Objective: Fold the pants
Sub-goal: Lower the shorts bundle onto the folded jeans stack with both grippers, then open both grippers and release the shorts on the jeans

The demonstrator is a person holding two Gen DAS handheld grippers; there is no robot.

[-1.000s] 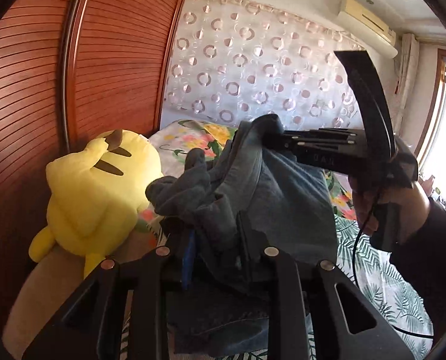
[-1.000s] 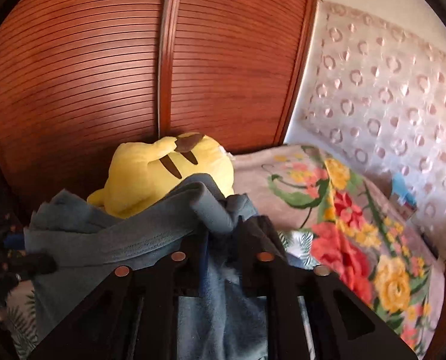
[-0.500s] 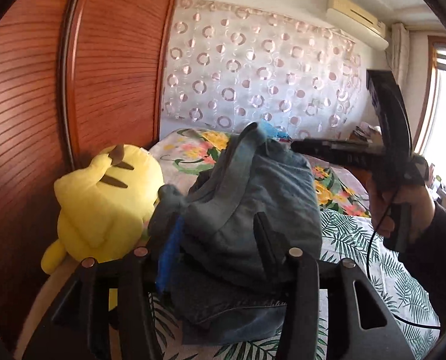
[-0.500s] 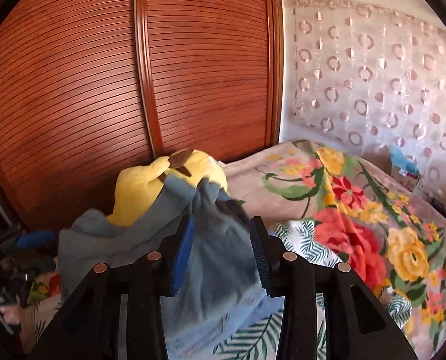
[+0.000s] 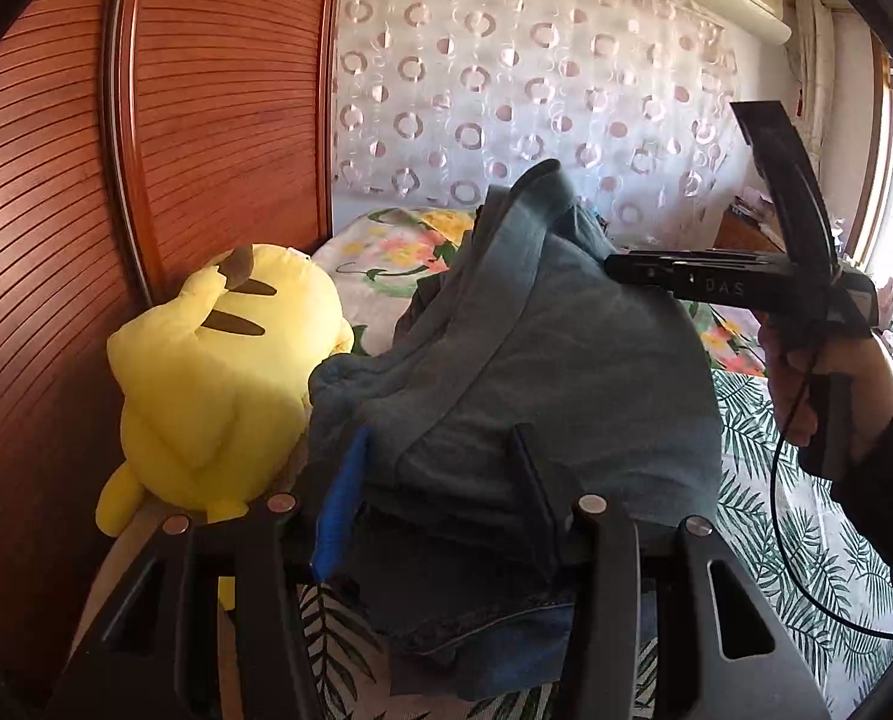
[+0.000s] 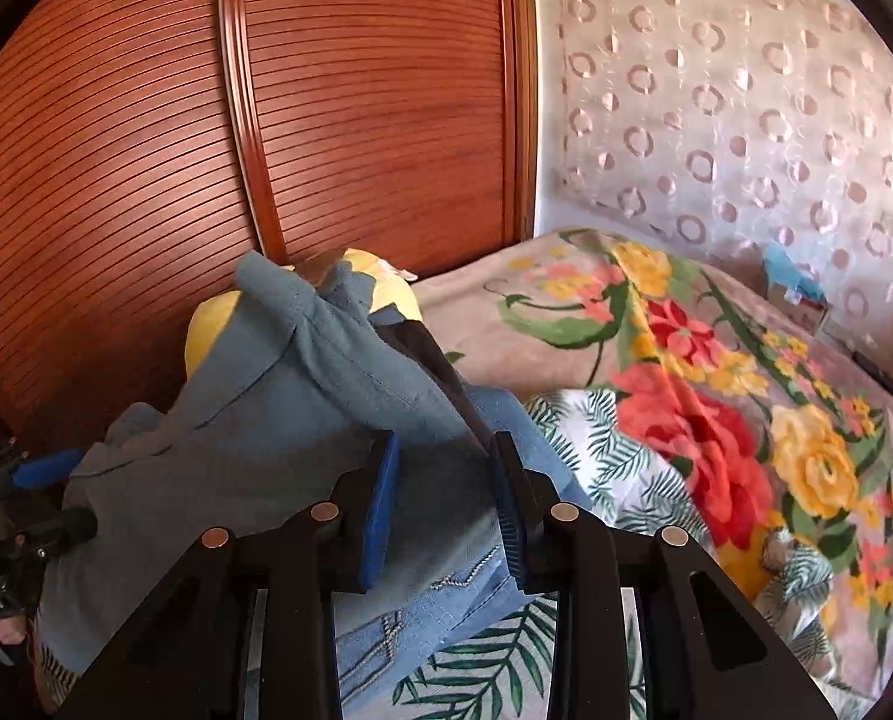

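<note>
Grey-blue pants (image 5: 542,360) lie in a loose heap on top of folded blue jeans (image 5: 482,630) on the bed. My left gripper (image 5: 440,498) is open with its jaws wide apart around the near edge of the heap. My right gripper (image 6: 443,498) is open too, its blue-padded jaws on either side of the pants (image 6: 254,420) with a gap around the cloth. In the left wrist view the right gripper (image 5: 620,267) shows at the heap's right side, its fingertips at the fabric. The jeans (image 6: 446,588) show under the heap.
A yellow plush toy (image 5: 218,378) sits left of the heap against the wooden wardrobe doors (image 5: 206,120). A floral blanket (image 6: 716,396) covers the far bed. A leaf-print sheet (image 5: 806,540) lies under the clothes. A sheer curtain (image 5: 536,96) hangs behind.
Both grippers were shut on the pants and held them raised. Both have opened, and the pants have dropped into a heap on the jeans.
</note>
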